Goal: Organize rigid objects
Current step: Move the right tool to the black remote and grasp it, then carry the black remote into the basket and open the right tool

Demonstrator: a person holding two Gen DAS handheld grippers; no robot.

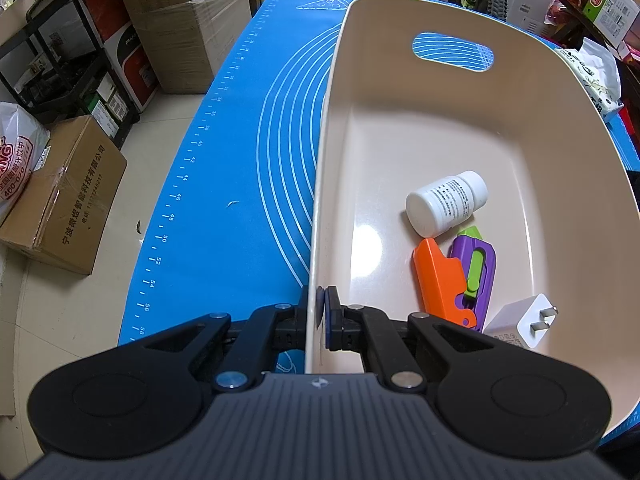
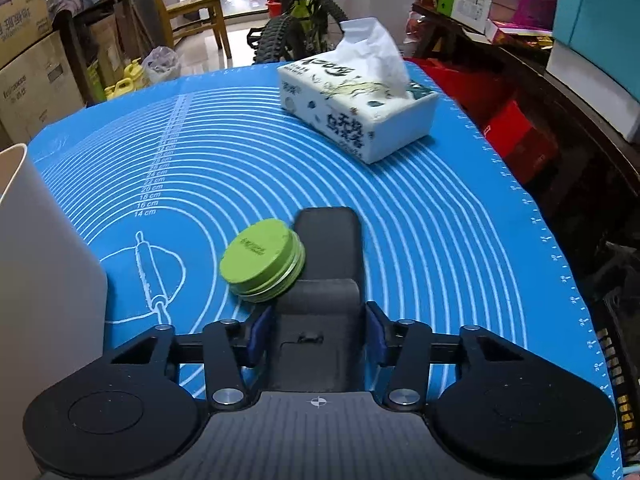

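A beige plastic basin fills the right of the left wrist frame, holding a white pill bottle, an orange-and-purple toy knife and a white plug adapter. The left gripper pinches its near rim. The right gripper straddles a dark grey block, pads at its sides, beside a green tin.

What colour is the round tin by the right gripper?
Green tin, clearest in the right wrist view.
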